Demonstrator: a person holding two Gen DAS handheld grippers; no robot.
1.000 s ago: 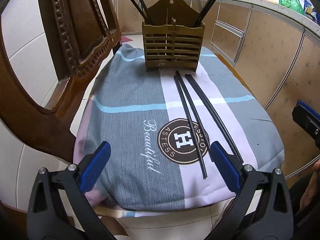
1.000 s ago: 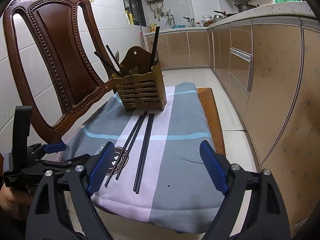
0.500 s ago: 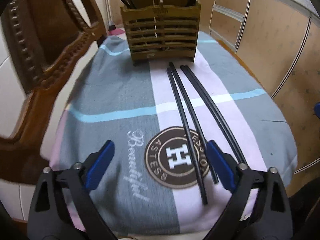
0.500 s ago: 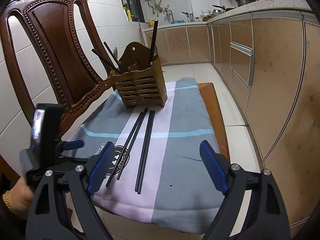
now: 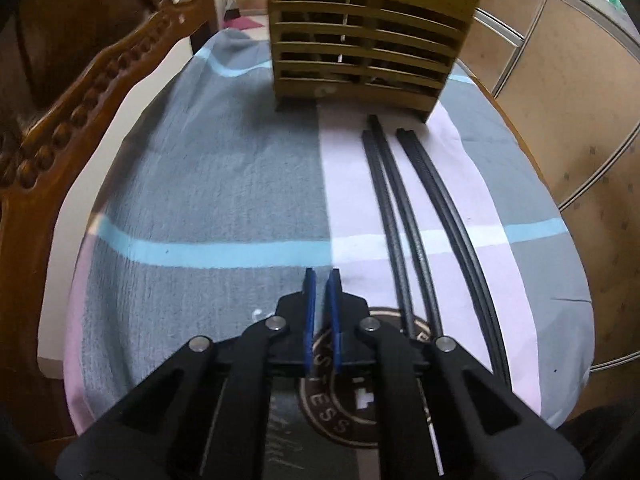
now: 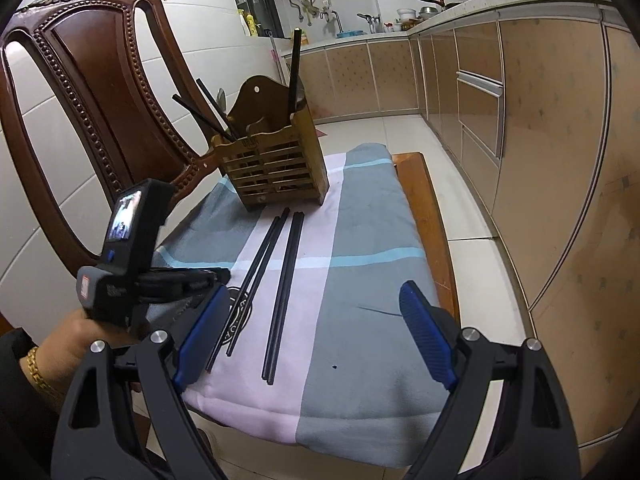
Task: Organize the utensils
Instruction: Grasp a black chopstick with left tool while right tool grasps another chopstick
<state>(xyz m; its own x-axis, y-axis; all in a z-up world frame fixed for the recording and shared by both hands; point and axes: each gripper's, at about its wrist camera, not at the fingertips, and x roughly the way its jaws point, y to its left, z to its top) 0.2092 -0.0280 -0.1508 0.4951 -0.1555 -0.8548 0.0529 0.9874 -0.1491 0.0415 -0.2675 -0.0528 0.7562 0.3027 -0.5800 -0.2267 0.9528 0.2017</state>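
Note:
Several black chopsticks lie on the cloth-covered chair seat as a left pair (image 5: 390, 216) (image 6: 256, 268) and a right pair (image 5: 444, 216) (image 6: 288, 272). Behind them stands a slatted wooden utensil holder (image 5: 360, 40) (image 6: 276, 168) with more black chopsticks (image 6: 294, 72) upright in it. My left gripper (image 5: 321, 276) (image 6: 224, 276) hangs low over the cloth, just left of the left pair, shut with nothing between its blue pads. My right gripper (image 6: 316, 292) stands open at the seat's near edge, empty, the chopstick ends in front of its left finger.
The striped grey, pink and blue cloth (image 5: 200, 200) covers the seat, whose bare wooden edge (image 6: 428, 208) shows on the right. The carved chair back (image 6: 100, 100) rises on the left. Kitchen cabinets (image 6: 520, 120) run along the right. A hand (image 6: 72, 336) holds the left gripper.
My left gripper moved forward and down toward the cloth, and its jaws went from wide open to shut on nothing. The right gripper stayed open and nearly still.

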